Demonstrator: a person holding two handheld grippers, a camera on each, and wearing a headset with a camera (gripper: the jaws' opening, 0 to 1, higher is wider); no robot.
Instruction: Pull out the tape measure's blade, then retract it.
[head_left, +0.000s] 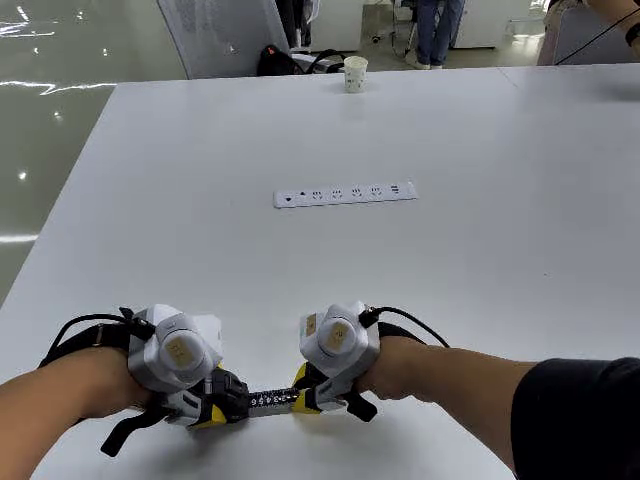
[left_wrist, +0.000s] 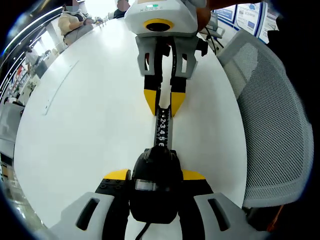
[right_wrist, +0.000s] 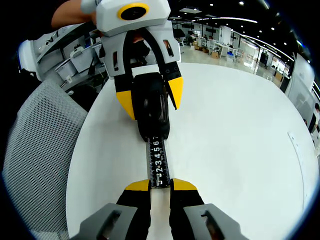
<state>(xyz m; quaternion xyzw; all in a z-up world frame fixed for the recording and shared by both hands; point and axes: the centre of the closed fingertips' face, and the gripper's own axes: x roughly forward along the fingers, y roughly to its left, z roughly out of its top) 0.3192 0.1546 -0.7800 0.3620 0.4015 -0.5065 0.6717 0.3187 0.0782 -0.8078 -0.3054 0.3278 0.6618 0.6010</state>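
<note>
- The left gripper (left_wrist: 155, 176) is clenching its fingers on the black rounded plastic tape measure case (left_wrist: 156, 195), just over the white desk (head_left: 400, 280).
- The right gripper (right_wrist: 160, 186) is pinching the tip of the narrow dark numbered blade (right_wrist: 157, 162).
- With so little blade showing, the pull-out is probably just beginning; the next move is calling for a straight, level draw apart.

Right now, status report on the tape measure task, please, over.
Left hand-held gripper shut on case. Right hand-held gripper shut on tip of blade. Blade out a short way. Power strip and cup far off.
</note>
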